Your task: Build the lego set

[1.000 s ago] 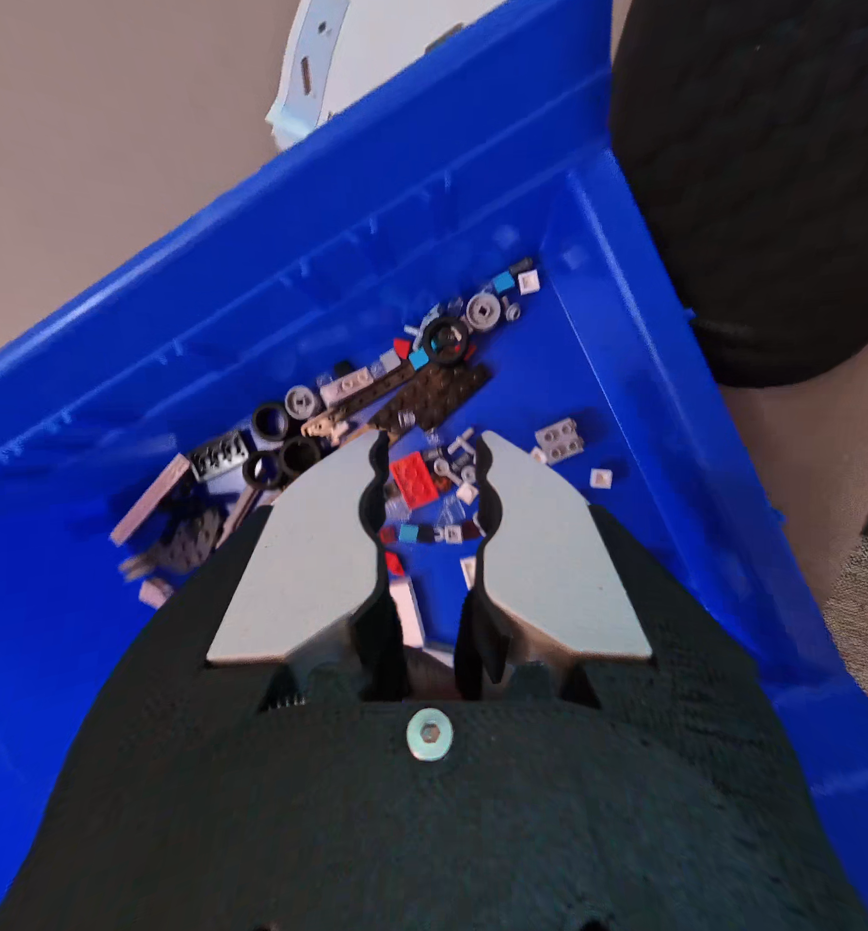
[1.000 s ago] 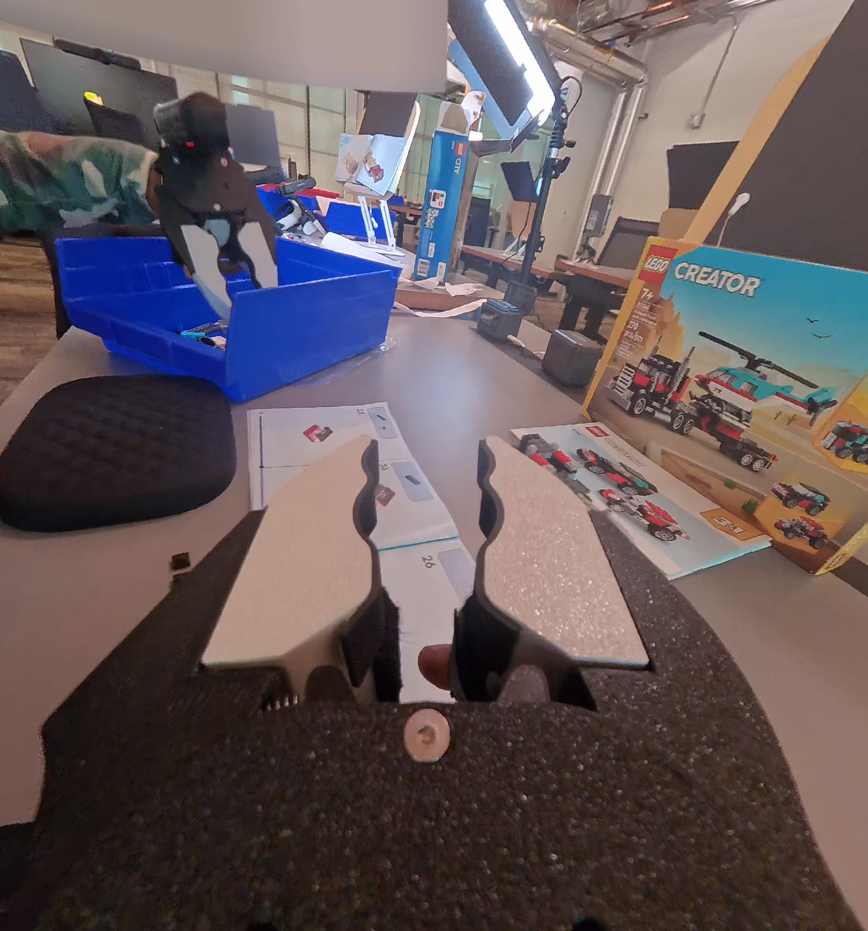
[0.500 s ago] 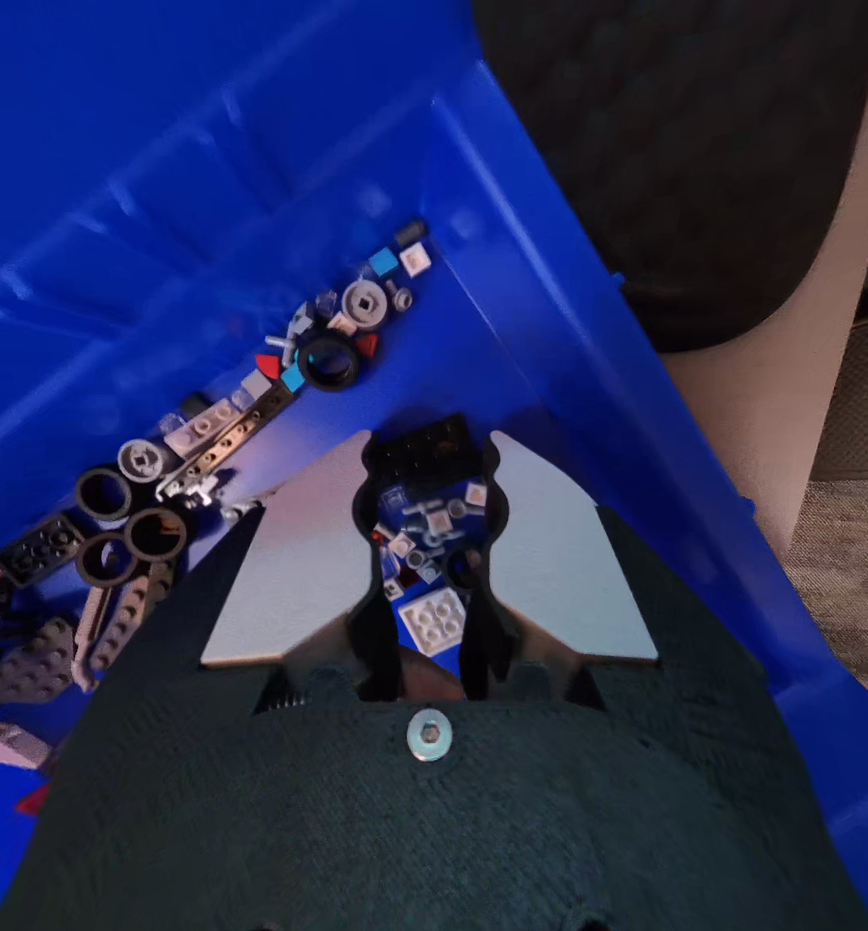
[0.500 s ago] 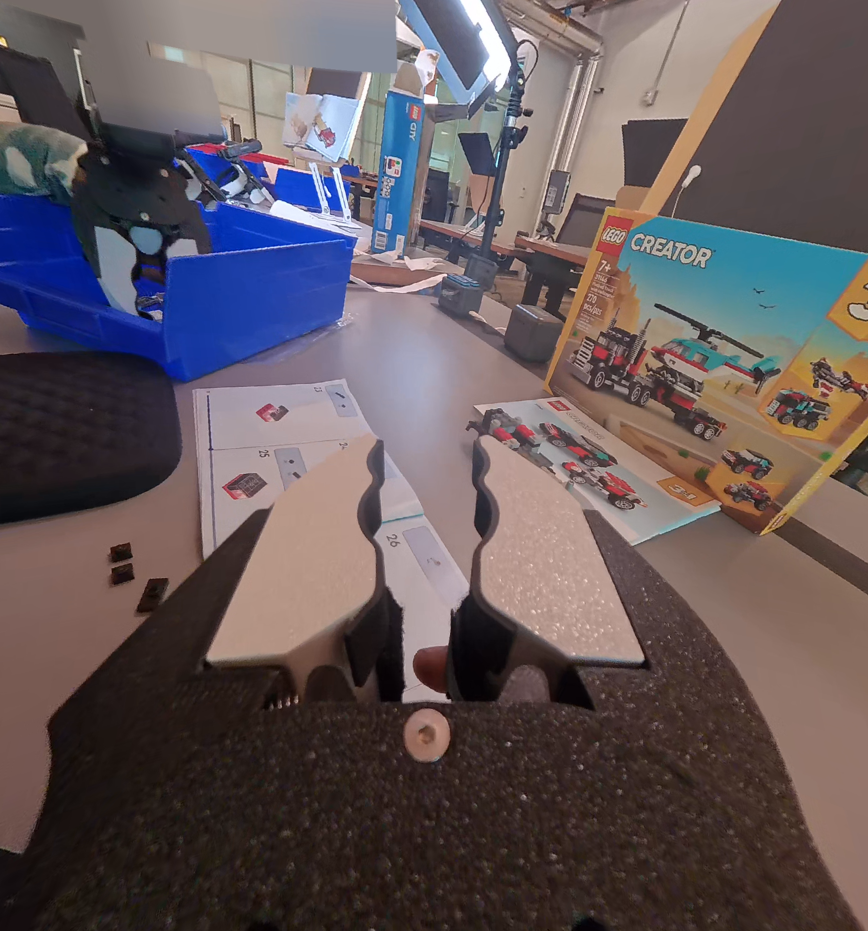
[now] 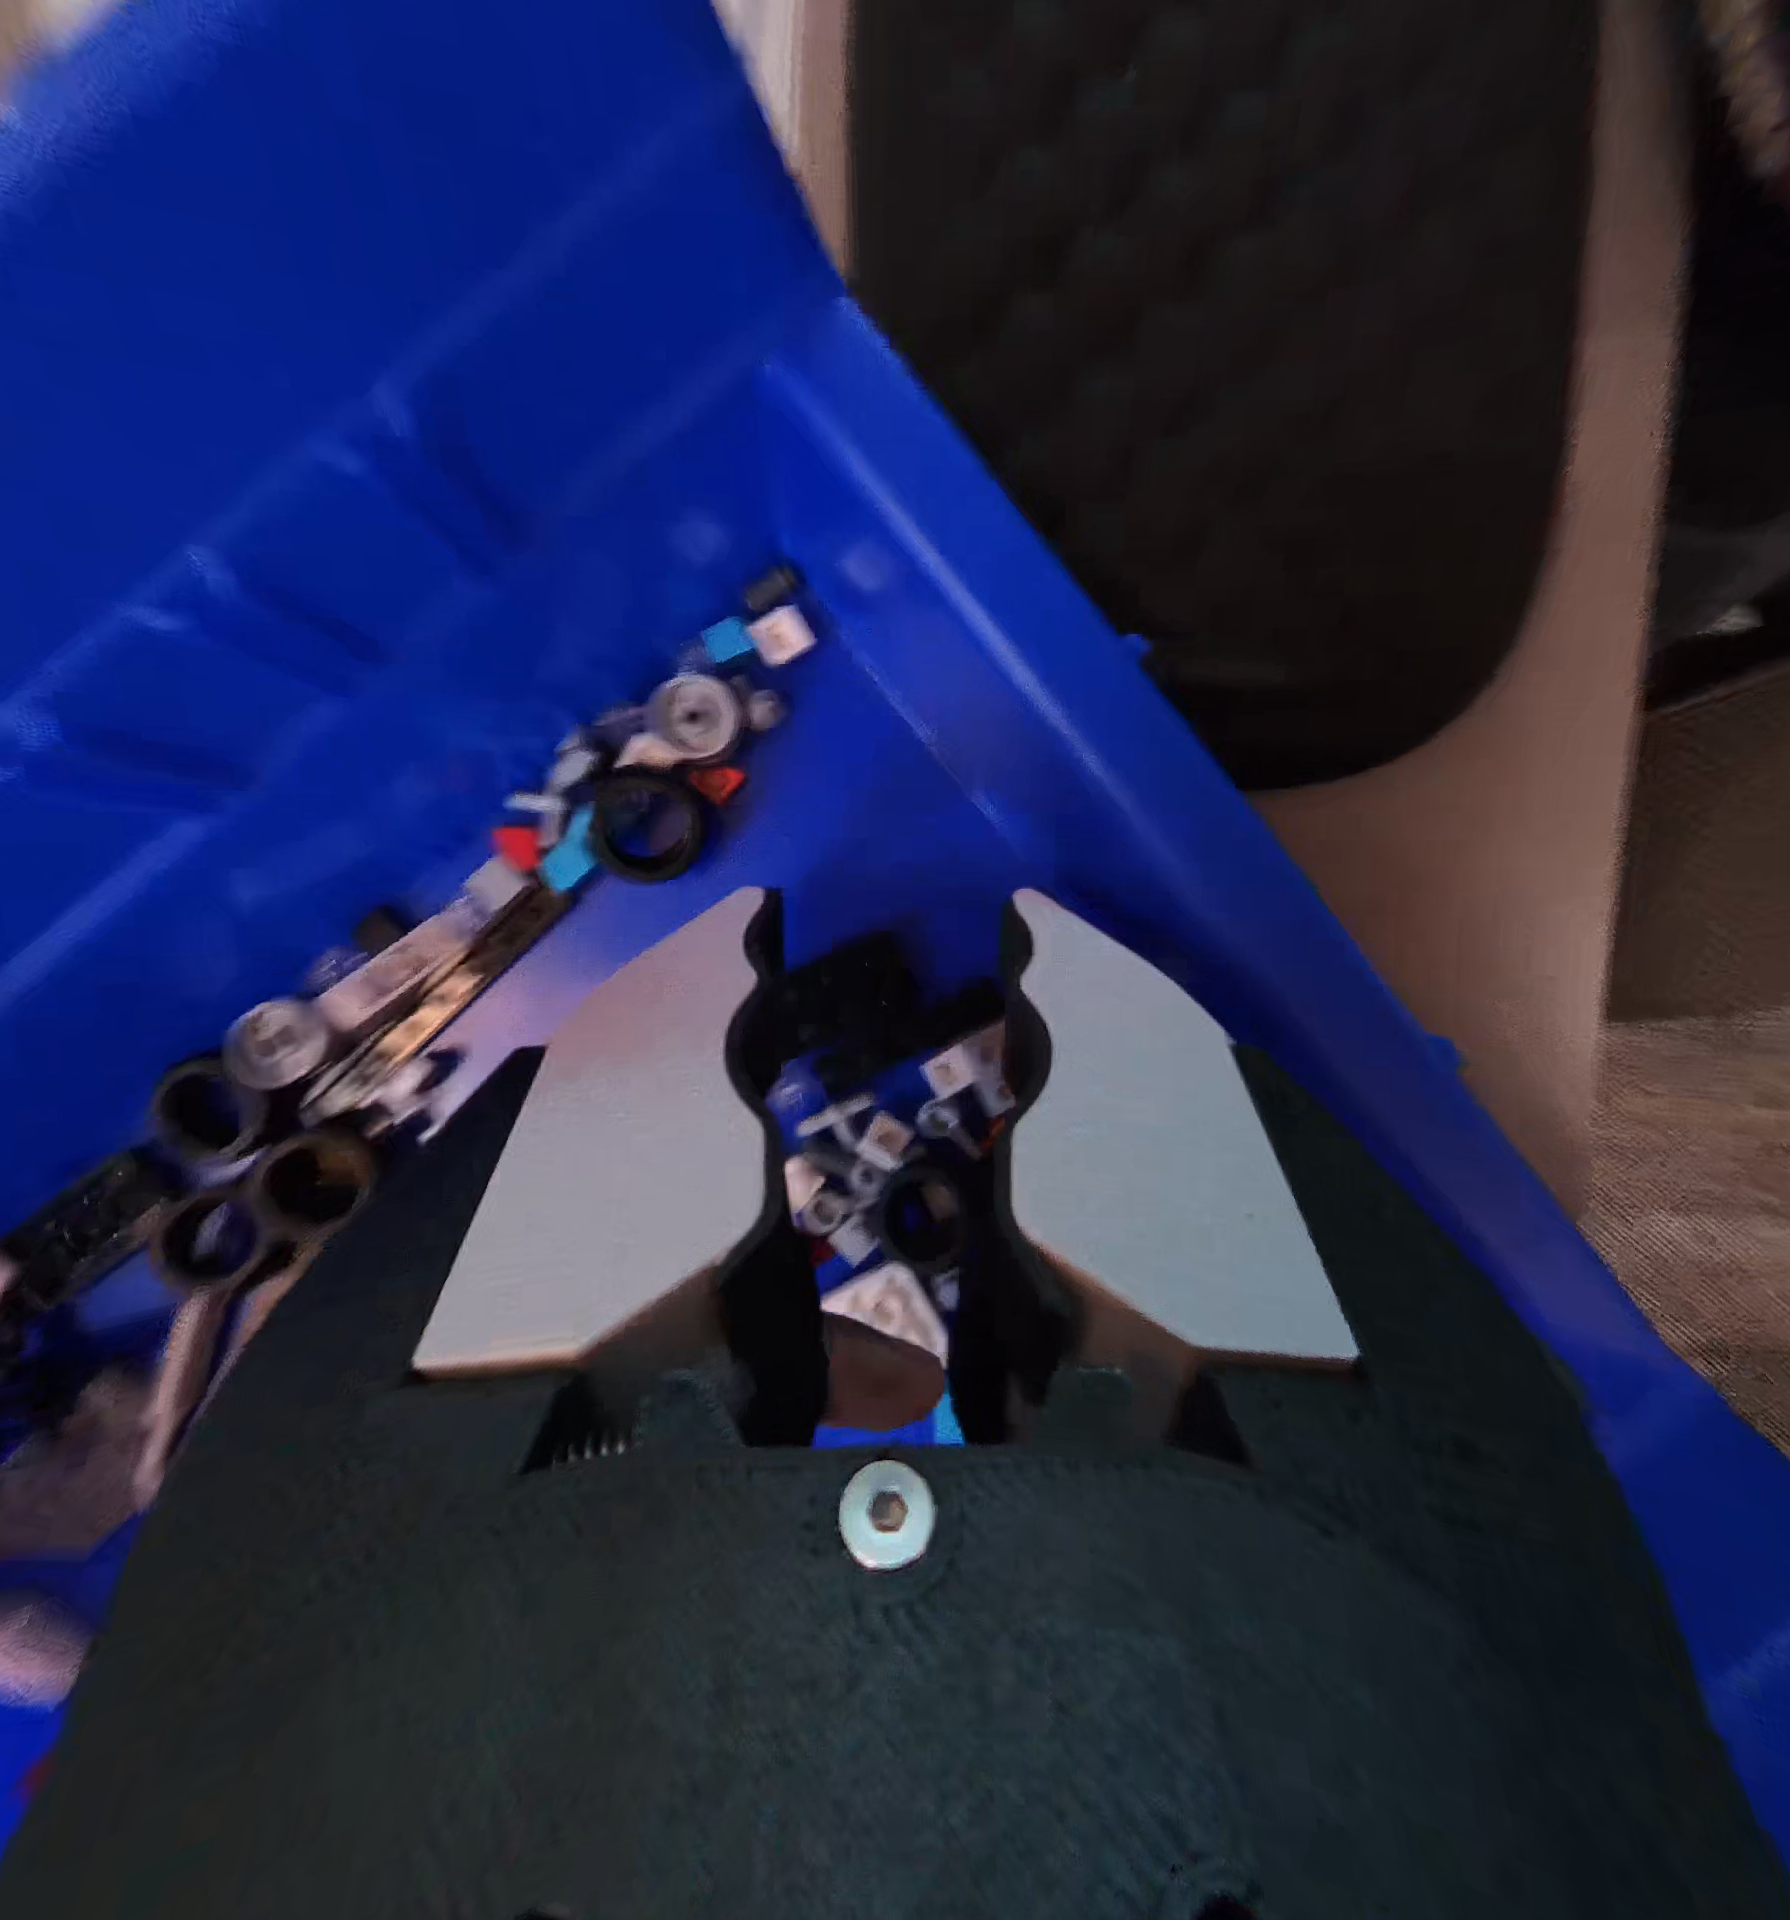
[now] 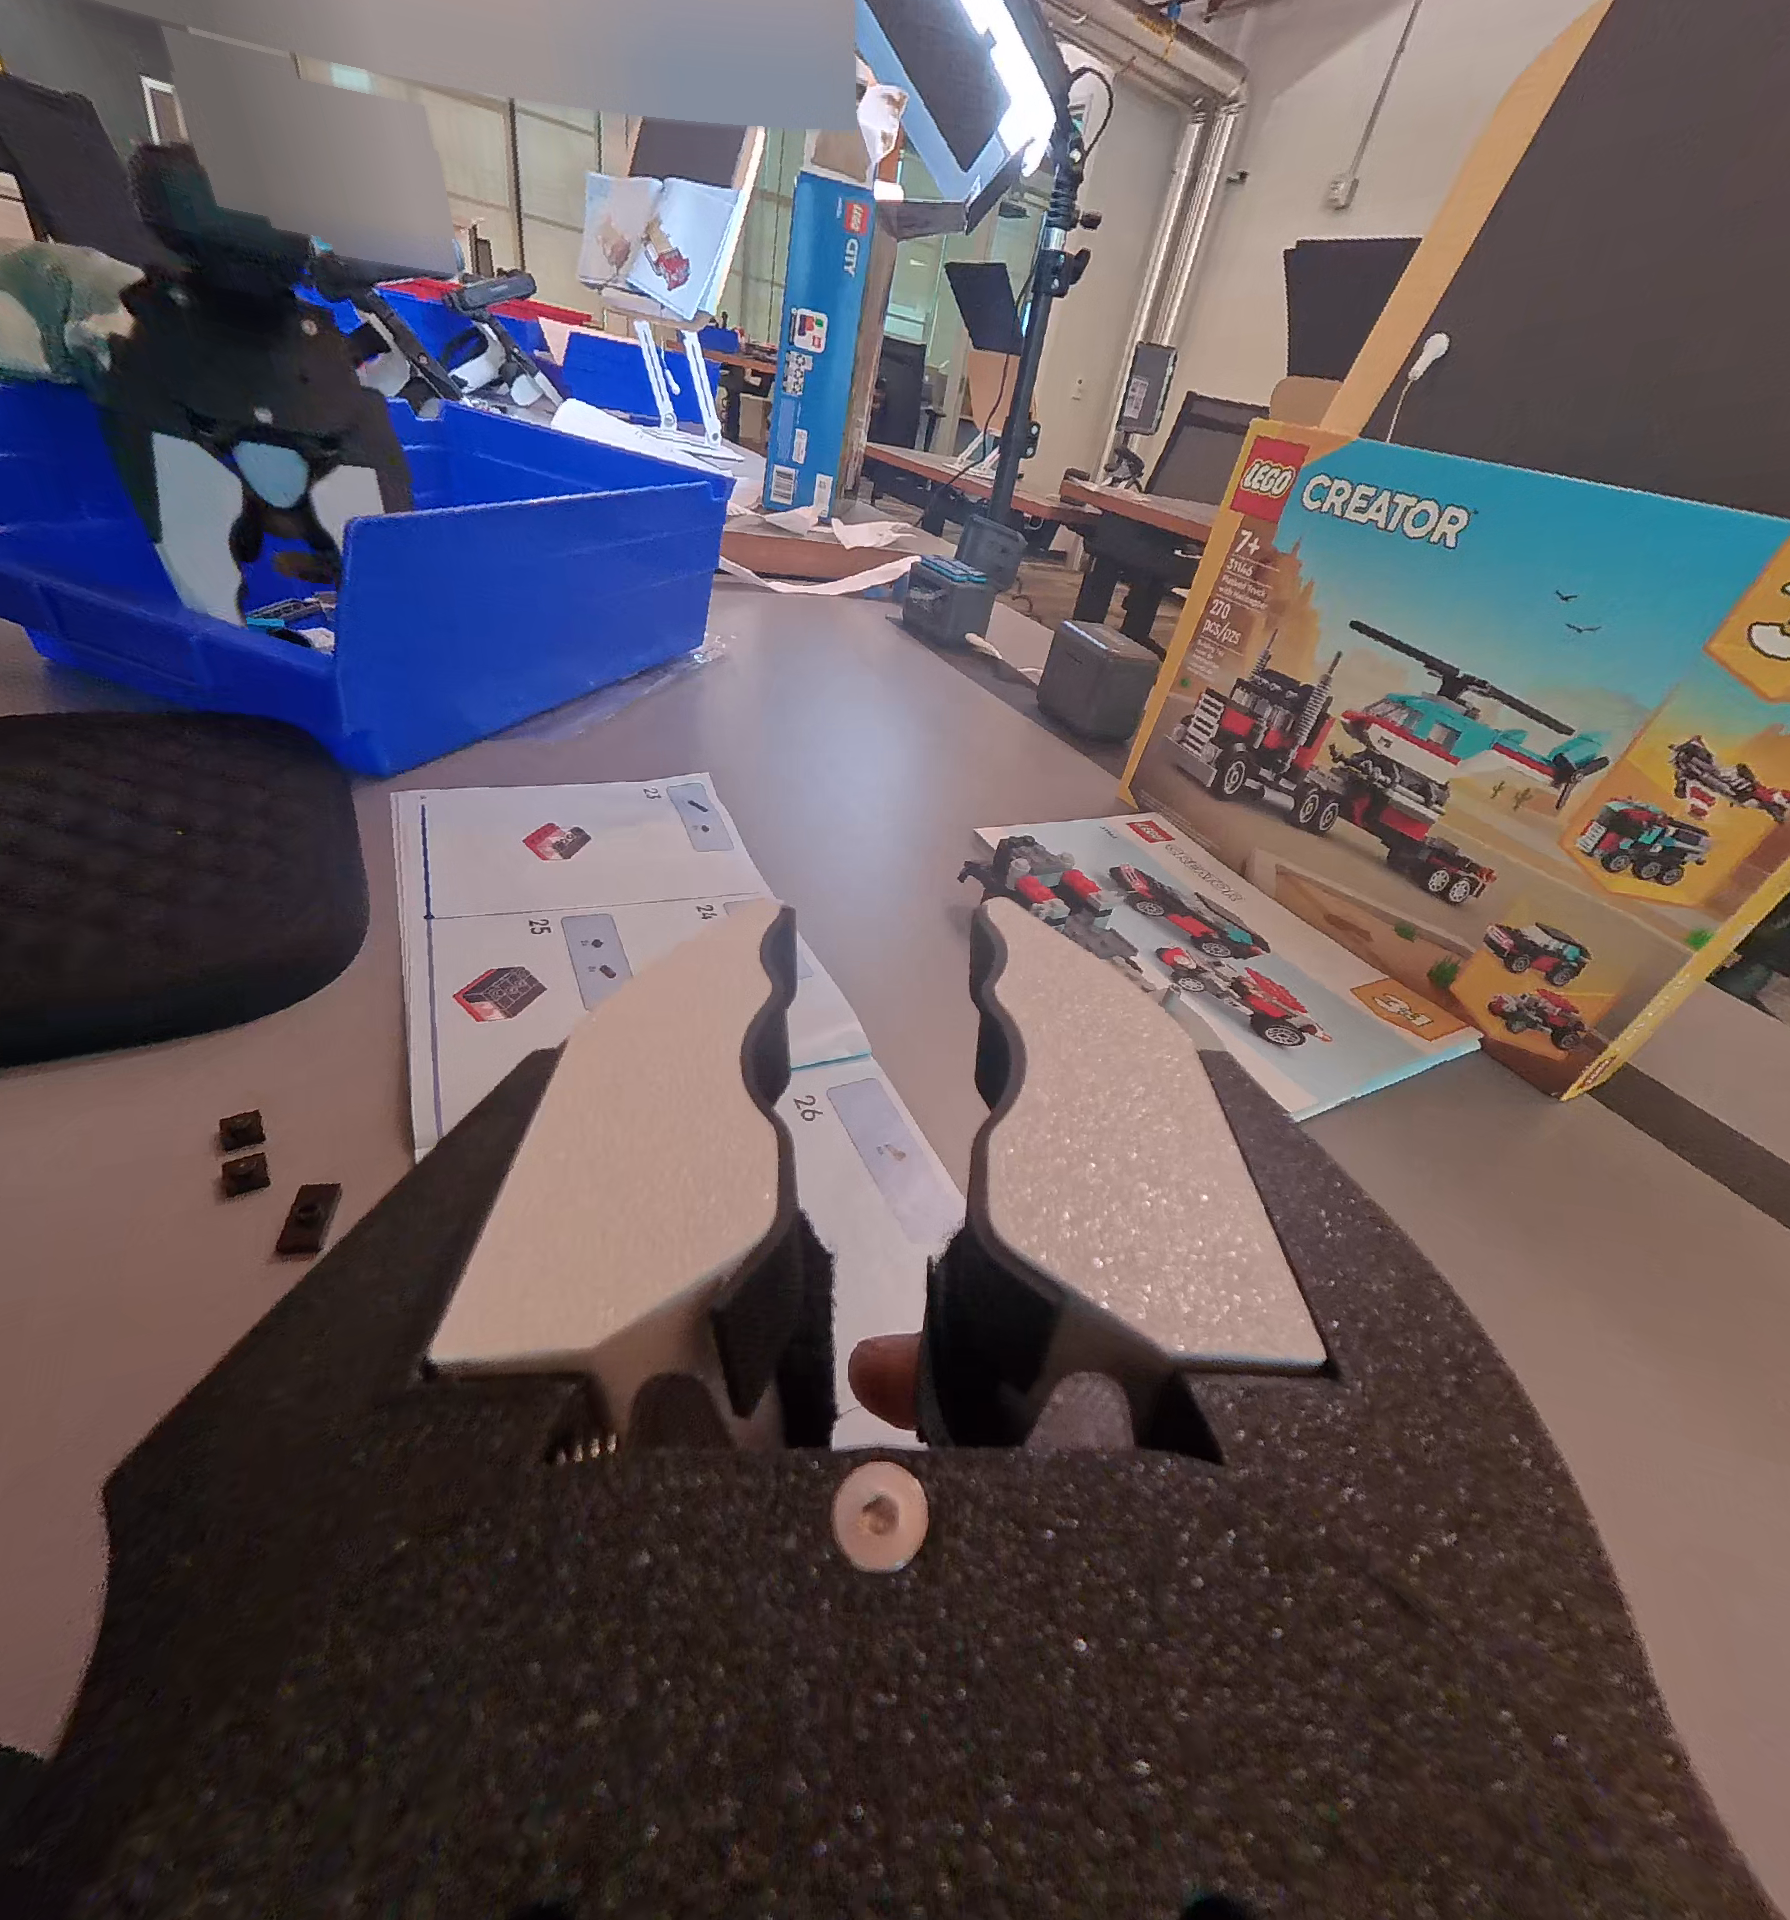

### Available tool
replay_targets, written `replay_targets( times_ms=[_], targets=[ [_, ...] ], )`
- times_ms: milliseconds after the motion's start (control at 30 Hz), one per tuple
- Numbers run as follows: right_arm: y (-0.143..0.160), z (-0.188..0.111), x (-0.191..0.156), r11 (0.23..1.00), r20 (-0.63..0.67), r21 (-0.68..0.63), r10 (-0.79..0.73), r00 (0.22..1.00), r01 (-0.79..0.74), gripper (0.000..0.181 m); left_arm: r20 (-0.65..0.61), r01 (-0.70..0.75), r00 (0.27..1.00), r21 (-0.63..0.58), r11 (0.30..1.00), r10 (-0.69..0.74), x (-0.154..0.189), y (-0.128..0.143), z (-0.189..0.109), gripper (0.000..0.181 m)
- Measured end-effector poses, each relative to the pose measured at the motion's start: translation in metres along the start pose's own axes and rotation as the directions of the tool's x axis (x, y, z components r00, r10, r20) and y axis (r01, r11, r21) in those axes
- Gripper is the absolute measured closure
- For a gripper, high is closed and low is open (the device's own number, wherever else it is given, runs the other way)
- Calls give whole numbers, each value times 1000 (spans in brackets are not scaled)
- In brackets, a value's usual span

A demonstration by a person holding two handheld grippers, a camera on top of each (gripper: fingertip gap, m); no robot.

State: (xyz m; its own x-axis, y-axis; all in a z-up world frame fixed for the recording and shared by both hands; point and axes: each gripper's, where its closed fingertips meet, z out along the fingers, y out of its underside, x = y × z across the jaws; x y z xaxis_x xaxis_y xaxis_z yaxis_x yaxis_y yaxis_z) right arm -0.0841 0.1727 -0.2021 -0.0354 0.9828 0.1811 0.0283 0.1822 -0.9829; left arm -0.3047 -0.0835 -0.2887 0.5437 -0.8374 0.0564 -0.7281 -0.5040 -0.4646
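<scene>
Left wrist view: left gripper [image 5: 889, 940] open, empty, over the blue bin's [image 5: 1130, 748] near-right corner | black plate [image 5: 849, 982] between tips: light, rigid, likely slippery; pinch long edges | right gripper [image 6: 880, 966] open above instruction booklet [image 6: 579, 883].

Bare table [image 6: 849, 717] lay open at frame centre; the bin [image 6: 517, 603] and pad [image 6: 122, 883] blocked the left, the box [image 6: 1493, 727] the right.
</scene>
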Motion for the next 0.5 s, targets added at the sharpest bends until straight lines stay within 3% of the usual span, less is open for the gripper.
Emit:
replay_targets(
  times_ms=[100,233,367,500],
  targets=[
    [0,-1,1,1000,-2,4,7,1000,-7,149,234,34,972,2,999,-33,-27,3,-32,143],
    [3,1,-1,1000,11,-15,-1,1000,1,149,573,195,804,-1,981,-159,-58,31,-103,143],
    [3,1,-2,1000,10,-22,-8,1000,8,149,777,476,492,137,869,-393,-58,69,-165,134],
    [3,1,-2,1000,13,-16,-1,1000,1,149,761,555,184,442,705,-622,-41,94,-188,123]
  ],
)
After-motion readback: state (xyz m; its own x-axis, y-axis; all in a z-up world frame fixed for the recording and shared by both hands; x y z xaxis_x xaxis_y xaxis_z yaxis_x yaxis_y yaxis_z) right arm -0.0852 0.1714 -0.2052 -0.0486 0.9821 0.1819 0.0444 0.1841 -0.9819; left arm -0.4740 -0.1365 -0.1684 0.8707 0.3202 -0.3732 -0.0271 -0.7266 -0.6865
